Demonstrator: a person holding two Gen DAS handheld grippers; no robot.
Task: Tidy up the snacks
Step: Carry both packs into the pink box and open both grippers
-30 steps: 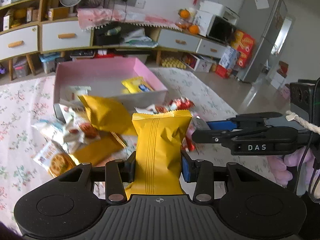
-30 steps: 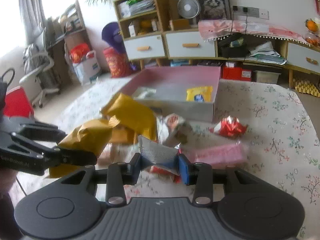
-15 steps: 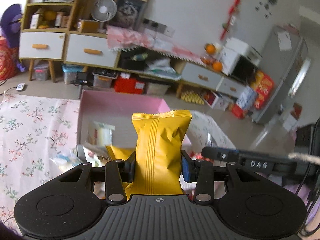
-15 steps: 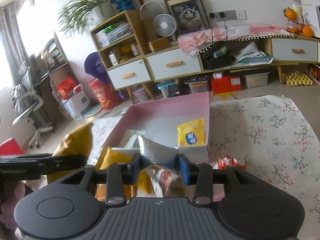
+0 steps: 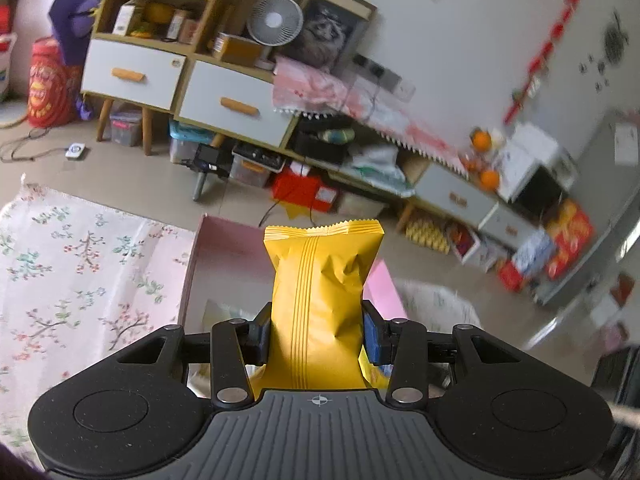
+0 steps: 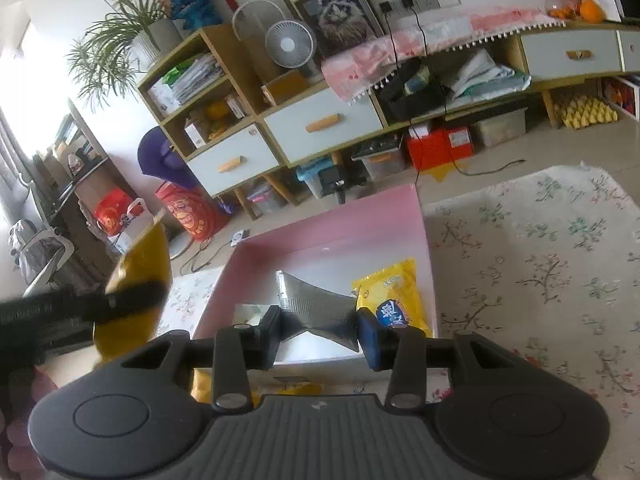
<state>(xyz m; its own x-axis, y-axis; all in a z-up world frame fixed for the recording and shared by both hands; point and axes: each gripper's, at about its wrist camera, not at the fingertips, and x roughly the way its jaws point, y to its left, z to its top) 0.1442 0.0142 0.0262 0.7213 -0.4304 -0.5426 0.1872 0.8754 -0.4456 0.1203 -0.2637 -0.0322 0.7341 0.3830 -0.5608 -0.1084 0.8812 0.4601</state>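
Our left gripper [image 5: 316,338] clamps the yellow packet [image 5: 320,300] upright; our right gripper [image 6: 318,332] pinches a silver wrapper [image 6: 316,312]. The pink box [image 6: 332,236] lies just ahead and below both, right nearer.

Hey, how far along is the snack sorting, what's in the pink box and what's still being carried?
Done: a yellow packet with a blue label already lies in the pink box.
In hand: the left gripper is clamped on a plain yellow snack bag, and the right gripper pinches a silver packet above the box.
Left: both still need dropping in. Any snacks remaining on the table are mostly hidden now.
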